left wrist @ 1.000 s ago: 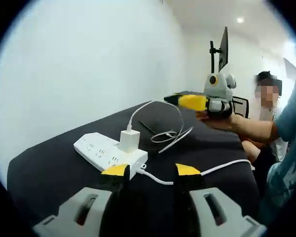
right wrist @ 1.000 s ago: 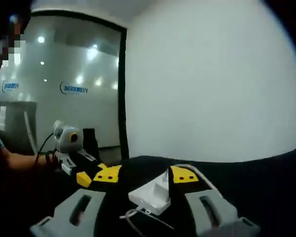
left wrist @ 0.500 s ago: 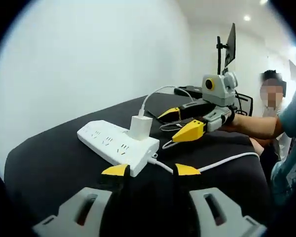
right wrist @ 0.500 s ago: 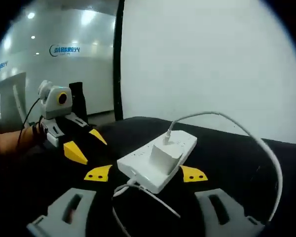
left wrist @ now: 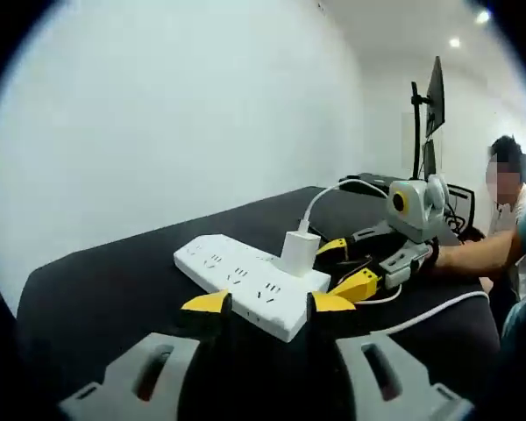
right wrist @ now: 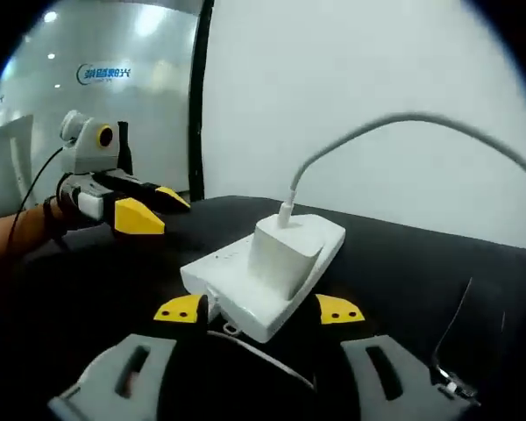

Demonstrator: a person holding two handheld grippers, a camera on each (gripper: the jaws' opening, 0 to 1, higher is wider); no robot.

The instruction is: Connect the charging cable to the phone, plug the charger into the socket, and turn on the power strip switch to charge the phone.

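Left gripper view: left tool [left wrist: 268, 303] open near the power strip [left wrist: 245, 282] on the desk [left wrist: 96, 289], charger [left wrist: 300, 253] plugged in; right tool [right wrist: 259, 309] open too.

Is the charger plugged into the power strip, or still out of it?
Plugged in: the white charger stands upright on the power strip, its cable rising from its top.

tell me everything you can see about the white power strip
The power strip is a long, white, smooth plastic-looking bar lying flat on the black tabletop, with rows of sockets on its top face. A white charger stands plugged into it, a white cable rising from the charger. Both claws sit near its ends, open and not gripping it.
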